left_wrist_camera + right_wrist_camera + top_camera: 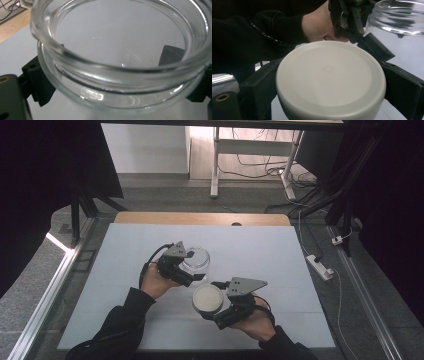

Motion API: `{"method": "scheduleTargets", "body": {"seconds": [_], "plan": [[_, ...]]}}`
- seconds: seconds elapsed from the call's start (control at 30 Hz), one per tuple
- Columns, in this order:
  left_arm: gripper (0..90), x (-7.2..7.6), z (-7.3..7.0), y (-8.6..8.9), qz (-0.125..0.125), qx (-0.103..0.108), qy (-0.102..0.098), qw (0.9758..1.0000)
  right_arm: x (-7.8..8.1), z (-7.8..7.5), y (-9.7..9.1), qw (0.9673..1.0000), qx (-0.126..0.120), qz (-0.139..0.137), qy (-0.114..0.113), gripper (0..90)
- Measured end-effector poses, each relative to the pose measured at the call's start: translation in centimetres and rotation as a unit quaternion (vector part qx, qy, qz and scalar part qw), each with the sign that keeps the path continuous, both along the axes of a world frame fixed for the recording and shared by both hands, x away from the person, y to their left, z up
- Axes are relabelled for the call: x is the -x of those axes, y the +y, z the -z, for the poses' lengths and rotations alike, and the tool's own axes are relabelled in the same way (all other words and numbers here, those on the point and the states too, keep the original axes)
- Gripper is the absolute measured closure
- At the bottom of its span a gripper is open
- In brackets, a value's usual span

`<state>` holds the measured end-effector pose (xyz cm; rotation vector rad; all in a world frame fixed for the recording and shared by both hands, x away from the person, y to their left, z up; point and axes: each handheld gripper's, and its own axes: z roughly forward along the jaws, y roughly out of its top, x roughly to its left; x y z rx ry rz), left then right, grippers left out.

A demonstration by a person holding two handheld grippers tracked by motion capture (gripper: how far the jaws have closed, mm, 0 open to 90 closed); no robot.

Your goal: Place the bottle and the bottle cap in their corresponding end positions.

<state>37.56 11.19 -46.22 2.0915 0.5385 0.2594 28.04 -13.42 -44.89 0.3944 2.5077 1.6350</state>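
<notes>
Left gripper (196,278) clamps the glass jar (196,259) near its neck at mid-table; it's rigid, slick, breakable, probably heavy. Right gripper (206,301) pinches the smooth white lid (207,298) by its rim, just beside.

the jar (196,260) at eleven o'clock of the lid (207,299) blocks that way; bare table (280,255) lies open from one to three.

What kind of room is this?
Probably a lab or workshop set up for recording: a white-topped table ringed by dark curtains, loose cables across the floor, and a power strip beside it.
</notes>
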Motion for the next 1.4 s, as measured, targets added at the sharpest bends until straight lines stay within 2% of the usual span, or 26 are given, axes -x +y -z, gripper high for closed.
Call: {"method": "scheduleTargets", "body": {"seconds": [0.57, 0.93, 1.4], "plan": [[7.6, -2.5, 1.4, -1.3, -0.018, 0.0, -0.005, 0.9998, -0.9, 3.4, 0.5, 0.9996, 0.017, 0.0, 0.024, 7.2], [7.6, -3.7, 2.4, -2.1, -0.024, -0.001, -0.003, 0.9997, -1.5, 5.8, 1.8, 0.9984, 0.048, -0.007, 0.029, 7.1], [7.6, -5.0, 4.0, -2.1, -0.04, -0.004, 0.004, 0.9992, -2.4, 7.7, 2.6, 0.9954, 0.086, 0.002, 0.043, 7.1]]}}
